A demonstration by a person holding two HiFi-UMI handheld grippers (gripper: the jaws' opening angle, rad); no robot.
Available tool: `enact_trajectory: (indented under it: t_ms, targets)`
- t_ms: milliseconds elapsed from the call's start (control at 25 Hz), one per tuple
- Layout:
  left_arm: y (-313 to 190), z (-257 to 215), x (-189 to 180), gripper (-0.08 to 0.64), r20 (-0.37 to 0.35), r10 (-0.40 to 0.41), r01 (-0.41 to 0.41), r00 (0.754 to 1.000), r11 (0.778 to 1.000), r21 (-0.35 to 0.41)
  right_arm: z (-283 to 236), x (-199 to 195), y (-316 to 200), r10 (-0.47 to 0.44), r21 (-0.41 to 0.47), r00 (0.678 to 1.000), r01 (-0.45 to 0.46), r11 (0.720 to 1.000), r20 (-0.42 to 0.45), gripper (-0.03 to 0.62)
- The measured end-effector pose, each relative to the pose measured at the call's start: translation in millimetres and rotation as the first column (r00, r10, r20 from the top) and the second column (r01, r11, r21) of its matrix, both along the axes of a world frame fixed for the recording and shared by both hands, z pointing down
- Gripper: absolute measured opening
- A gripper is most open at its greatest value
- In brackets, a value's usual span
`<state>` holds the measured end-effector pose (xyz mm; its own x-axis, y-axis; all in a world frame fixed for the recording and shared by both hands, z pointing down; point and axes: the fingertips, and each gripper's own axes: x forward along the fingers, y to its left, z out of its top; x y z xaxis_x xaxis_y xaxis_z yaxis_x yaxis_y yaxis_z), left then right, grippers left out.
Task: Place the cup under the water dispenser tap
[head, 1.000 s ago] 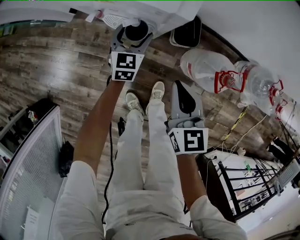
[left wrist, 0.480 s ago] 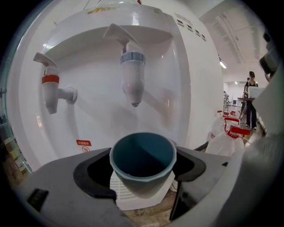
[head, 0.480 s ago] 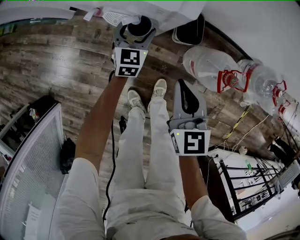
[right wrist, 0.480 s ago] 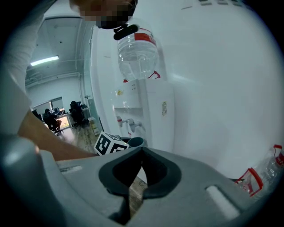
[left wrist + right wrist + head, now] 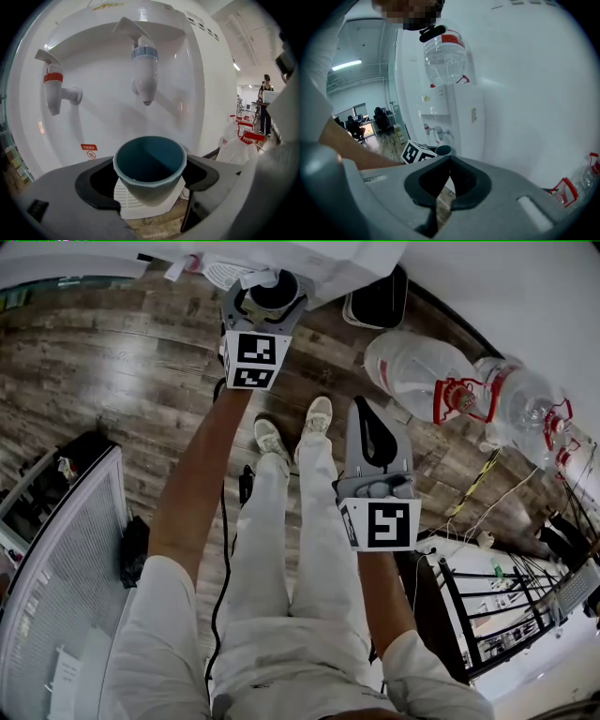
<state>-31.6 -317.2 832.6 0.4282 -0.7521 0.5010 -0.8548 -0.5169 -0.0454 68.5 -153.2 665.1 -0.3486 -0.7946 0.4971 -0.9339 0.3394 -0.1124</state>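
Now, arm outstretched, left gripper fingers just opened around cup, right gripper closed.

Left hand-held gripper, jaws just opening, surrounds cup.

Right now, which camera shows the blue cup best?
The left gripper view: the cup fills its centre, below the blue-collared tap. The head view shows only its dark top; the right gripper view shows it tiny.

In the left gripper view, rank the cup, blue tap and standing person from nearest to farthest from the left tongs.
1. Cup, between the left tongs' jaws, which have just been opening.
2. Blue tap, above it.
3. Standing person, far right background.
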Motion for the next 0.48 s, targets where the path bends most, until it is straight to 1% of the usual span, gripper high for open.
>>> enact_trajectory:
  t_ms: [80,200,320,480]
  targets:
    - [1,1,1,0.419,-0.008,0.009,-0.009,1.0,1.0,-0.009,-1,-1,-1,-0.001,0.004,1.0,0.001,1.0,0.003,-0.002]
    - [3,0,1,0.44,-0.022,0.002,-0.002,1.0,1.0,-0.026,-2,-3,0,-0.003,0.004,1.0,0.003,1.0,0.005,-0.002]
    - [5,-5,2,0.445,-0.043,-0.016,0.014,0.999,0.999,-0.039,-5,-3,2,-0.001,0.006,1.0,0.001,1.0,0.009,-0.002]
    - [7,-12,-1,0.451,-0.039,-0.031,0.03,0.999,0.999,-0.045,-12,-5,3,0.003,0.01,1.0,-0.003,1.0,0.012,-0.002]
